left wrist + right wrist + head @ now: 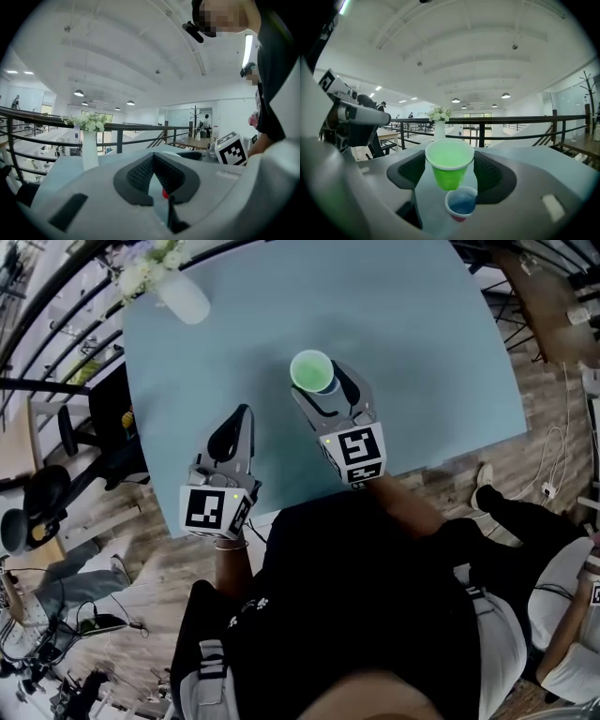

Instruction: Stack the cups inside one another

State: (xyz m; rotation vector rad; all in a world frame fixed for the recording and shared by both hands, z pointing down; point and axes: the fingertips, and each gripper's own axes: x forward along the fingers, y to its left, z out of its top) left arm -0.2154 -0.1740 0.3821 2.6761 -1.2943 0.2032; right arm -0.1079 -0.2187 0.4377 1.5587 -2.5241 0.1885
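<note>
- Your left tool [153,157] is to the left of the green cup [449,172] and nearer to you than it. Its jaws are together at the tips with nothing between them, and it hangs over the near edge of the counter [422,352].
- Your right tool [450,160] reaches the green cup from your side. Its jaws stand wide and are clamped on the cup, with a pad against each side just under the rim.
- The small cup [461,204], blue inside and red outside, sits upright just below the green cup on its near side, low in the gap between the right tool's jaws. You cannot tell whether the two cups touch.
- The green cup is upright with its mouth open to the ceiling. It is held above the small cup and not yet set into it, over the middle of the counter.
- A white vase [183,298] of pale flowers stands well beyond the green cup and to its left, at the counter's far corner.
</note>
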